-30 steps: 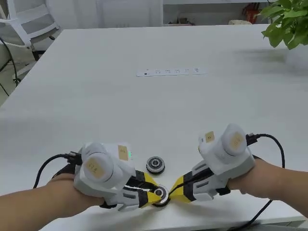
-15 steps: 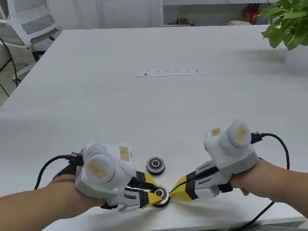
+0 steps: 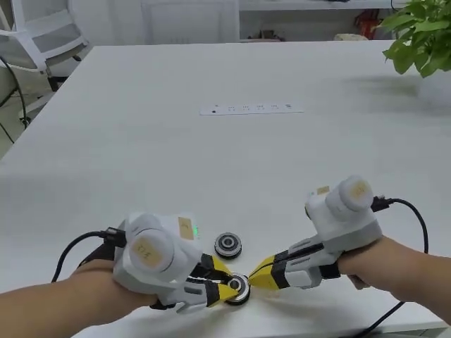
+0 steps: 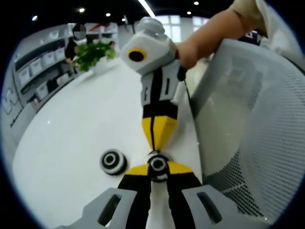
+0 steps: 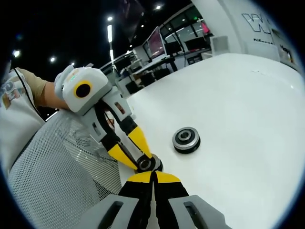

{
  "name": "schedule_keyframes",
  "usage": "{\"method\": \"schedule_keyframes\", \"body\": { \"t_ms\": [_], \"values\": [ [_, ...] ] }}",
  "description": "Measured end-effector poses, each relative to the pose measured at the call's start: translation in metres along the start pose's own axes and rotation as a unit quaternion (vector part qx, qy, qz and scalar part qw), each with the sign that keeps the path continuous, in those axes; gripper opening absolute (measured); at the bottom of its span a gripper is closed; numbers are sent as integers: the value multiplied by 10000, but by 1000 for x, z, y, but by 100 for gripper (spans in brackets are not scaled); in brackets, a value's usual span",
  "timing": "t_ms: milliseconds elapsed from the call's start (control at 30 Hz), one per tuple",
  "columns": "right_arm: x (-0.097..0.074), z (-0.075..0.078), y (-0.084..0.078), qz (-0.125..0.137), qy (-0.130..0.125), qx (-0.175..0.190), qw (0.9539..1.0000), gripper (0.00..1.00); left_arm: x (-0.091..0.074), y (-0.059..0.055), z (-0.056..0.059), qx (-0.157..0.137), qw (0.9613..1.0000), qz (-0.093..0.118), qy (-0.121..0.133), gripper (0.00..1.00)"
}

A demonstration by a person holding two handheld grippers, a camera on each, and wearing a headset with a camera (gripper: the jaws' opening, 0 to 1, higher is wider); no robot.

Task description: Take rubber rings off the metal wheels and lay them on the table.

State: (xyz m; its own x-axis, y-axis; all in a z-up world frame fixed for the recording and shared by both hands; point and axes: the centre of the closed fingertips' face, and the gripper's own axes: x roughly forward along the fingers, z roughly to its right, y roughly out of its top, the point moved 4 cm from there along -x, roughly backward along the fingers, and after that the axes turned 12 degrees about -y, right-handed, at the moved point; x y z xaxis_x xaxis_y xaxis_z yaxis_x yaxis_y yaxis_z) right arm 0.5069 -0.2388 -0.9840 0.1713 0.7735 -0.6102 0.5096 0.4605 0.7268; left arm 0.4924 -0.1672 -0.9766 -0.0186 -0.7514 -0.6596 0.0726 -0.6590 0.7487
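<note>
At the near edge of the worktop, the left gripper clamps a metal wheel. The right gripper has its jaws together at the rubber ring; pinch unclear. Risks: the pull yanks the wheel loose and off the edge, or bumps the second wheel.

The left gripper and right gripper had white bodies, black jaws and yellow tips. The held wheel was silver with a black rim. The loose wheel, at twelve o'clock from it, showed concentric black and silver bands. The table was plain white, and the plant at two o'clock was green.
</note>
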Motion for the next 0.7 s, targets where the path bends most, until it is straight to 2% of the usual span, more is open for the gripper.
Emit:
{"method": "schedule_keyframes", "body": {
  "t_ms": [367, 700],
  "values": [
    [1, -3, 2, 2, 35, 2, 10000, 0, 0, 0, 0, -25, 10000, -20, 24, 11],
    [2, -9, 4, 34, 173, 50, 9998, 0, 0, 1, 0, -49, 10000, -57, 29, 11]
  ]
}}
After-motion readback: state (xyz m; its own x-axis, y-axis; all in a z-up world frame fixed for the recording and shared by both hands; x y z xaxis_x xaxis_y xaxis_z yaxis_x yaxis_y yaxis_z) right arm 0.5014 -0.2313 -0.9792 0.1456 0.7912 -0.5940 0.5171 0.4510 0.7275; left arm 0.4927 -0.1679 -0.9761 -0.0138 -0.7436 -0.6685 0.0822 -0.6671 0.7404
